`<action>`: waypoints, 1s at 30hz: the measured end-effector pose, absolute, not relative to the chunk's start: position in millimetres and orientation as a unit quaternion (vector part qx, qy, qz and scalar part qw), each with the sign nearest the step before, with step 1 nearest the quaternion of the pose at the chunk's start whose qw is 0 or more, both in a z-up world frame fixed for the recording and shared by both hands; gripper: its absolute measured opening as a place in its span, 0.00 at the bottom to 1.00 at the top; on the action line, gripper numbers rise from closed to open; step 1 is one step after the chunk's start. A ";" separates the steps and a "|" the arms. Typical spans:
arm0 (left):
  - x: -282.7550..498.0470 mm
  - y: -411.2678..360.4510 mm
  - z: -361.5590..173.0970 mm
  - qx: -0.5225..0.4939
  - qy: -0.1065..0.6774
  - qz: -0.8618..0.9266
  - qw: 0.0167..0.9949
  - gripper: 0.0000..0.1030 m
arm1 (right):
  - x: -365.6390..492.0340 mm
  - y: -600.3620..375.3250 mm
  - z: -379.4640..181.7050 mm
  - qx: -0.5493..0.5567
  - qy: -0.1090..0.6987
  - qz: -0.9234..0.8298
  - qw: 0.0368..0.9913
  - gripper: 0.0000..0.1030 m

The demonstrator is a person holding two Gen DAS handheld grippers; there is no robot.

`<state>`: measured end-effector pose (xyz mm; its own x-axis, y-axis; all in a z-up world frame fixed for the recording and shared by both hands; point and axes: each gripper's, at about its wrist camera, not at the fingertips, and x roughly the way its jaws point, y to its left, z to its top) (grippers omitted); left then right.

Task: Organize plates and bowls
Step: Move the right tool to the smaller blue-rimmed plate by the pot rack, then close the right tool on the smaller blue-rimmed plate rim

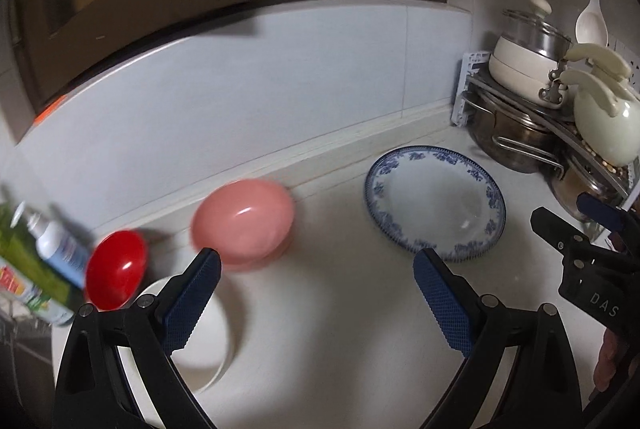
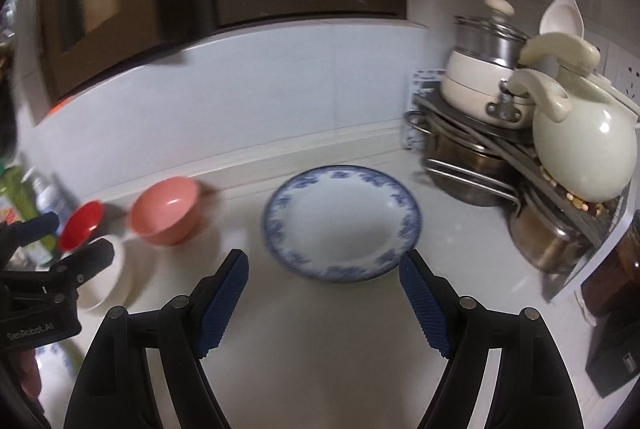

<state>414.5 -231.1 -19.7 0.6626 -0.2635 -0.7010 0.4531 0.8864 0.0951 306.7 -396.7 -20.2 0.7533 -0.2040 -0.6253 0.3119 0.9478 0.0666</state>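
Note:
A blue-patterned white plate lies on the white counter. Left of it stand a pink bowl, a small red bowl and a white bowl. My left gripper is open and empty, above the counter between the white bowl and the plate. It also appears in the right wrist view, left gripper. My right gripper is open and empty just in front of the plate. Its tips show at the edge of the left wrist view, right gripper.
A rack at the back right holds steel pots, a cream pot with a glass lid and a pale kettle. Bottles stand at the far left. A dark box sits at the right edge. A tiled wall runs behind.

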 end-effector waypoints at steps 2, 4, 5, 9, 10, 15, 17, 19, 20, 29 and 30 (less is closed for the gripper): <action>426.3 -244.9 -26.9 0.133 0.364 -0.197 0.901 0.95 | 316.3 -411.4 -25.1 0.085 0.327 -0.152 0.929 0.76; 438.6 -257.7 -34.9 0.127 0.368 -0.204 0.898 0.95 | 325.4 -427.1 -32.1 0.093 0.331 -0.162 0.925 0.76; 445.7 -265.1 -40.4 0.127 0.374 -0.203 0.896 0.95 | 329.1 -433.9 -35.4 0.095 0.334 -0.166 0.923 0.76; 472.5 -292.7 -63.9 0.127 0.389 -0.211 0.888 0.93 | 347.0 -458.0 -51.3 0.103 0.343 -0.180 0.916 0.76; 477.9 -298.0 -69.0 0.128 0.389 -0.210 0.888 0.93 | 351.5 -464.2 -55.9 0.103 0.345 -0.185 0.914 0.76; 507.1 -325.1 -99.0 0.144 0.402 -0.203 0.881 0.91 | 375.8 -493.9 -83.4 0.114 0.365 -0.203 0.901 0.76; 516.8 -332.0 -107.8 0.151 0.408 -0.199 0.878 0.90 | 387.5 -505.9 -97.4 0.119 0.380 -0.210 0.893 0.76; 526.7 -337.8 -116.5 0.150 0.416 -0.196 0.875 0.89 | 398.4 -514.7 -108.7 0.123 0.392 -0.212 0.887 0.76; 530.1 -340.0 -119.9 0.151 0.420 -0.193 0.874 0.88 | 402.2 -517.1 -112.1 0.124 0.396 -0.213 0.884 0.76; 555.3 -348.1 -151.9 0.127 0.470 -0.202 0.850 0.73 | 430.0 -532.7 -139.9 0.136 0.433 -0.210 0.866 0.70; 556.1 -348.2 -153.5 0.124 0.474 -0.205 0.847 0.69 | 431.7 -533.2 -141.4 0.138 0.435 -0.209 0.865 0.68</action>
<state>556.1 -348.2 -153.5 0.4664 -0.2298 -0.8542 0.4644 0.8855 0.0154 431.7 -533.2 -141.4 0.5344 -0.2416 -0.8100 0.4821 0.8742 0.0573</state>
